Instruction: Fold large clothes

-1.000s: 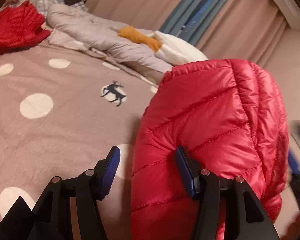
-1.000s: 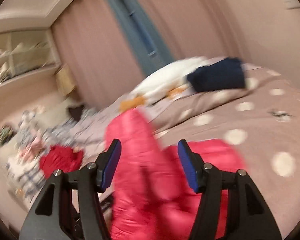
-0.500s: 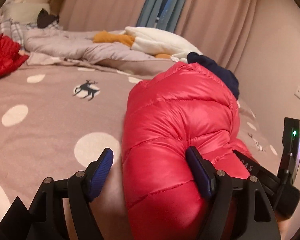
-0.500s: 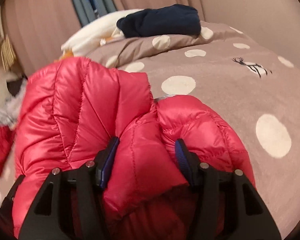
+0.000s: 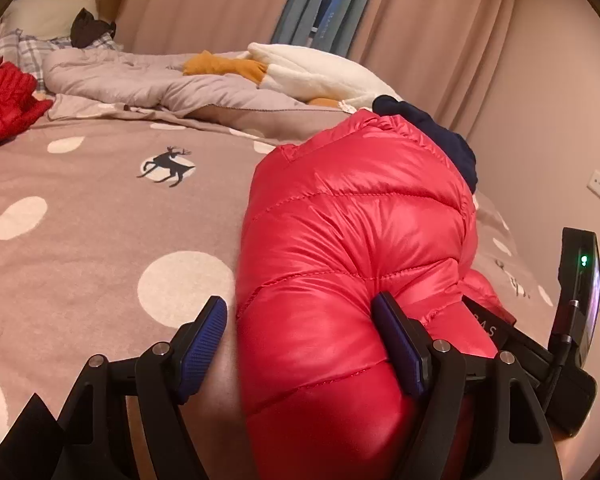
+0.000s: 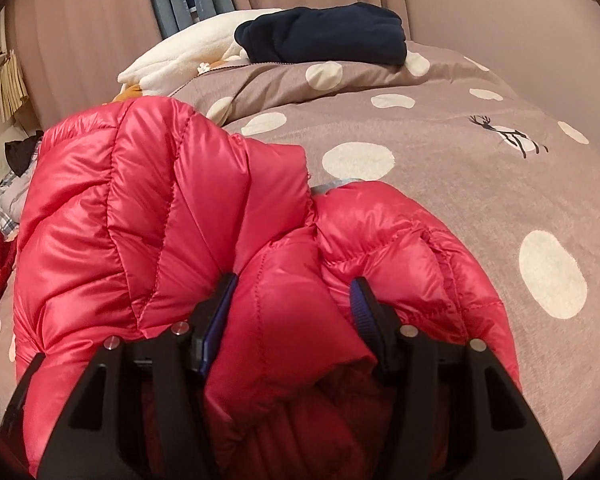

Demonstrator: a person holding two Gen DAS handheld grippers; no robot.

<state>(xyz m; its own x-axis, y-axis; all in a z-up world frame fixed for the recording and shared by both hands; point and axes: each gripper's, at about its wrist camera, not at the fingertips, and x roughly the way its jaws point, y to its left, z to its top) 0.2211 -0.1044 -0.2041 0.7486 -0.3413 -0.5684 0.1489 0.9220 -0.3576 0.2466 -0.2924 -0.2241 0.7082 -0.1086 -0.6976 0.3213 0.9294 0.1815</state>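
Red puffer jacket bulges on the bed ahead of both my jaws. My right gripper is clamped on a fold; my left gripper stands apart, jacket against one pad only.

Warm, dim indoor light; glare on shiny fabric; fisheye edges bend, corners perhaps vignetted.

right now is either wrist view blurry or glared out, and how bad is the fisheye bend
Left wrist view: sharp, warm dim light, soft sheen on the red down jacket, curtains bowed near the rim, corners vignetted black. Right wrist view: also sharp, brighter glare streaks on the jacket's quilting, polka-dot duvet curved like a dome.
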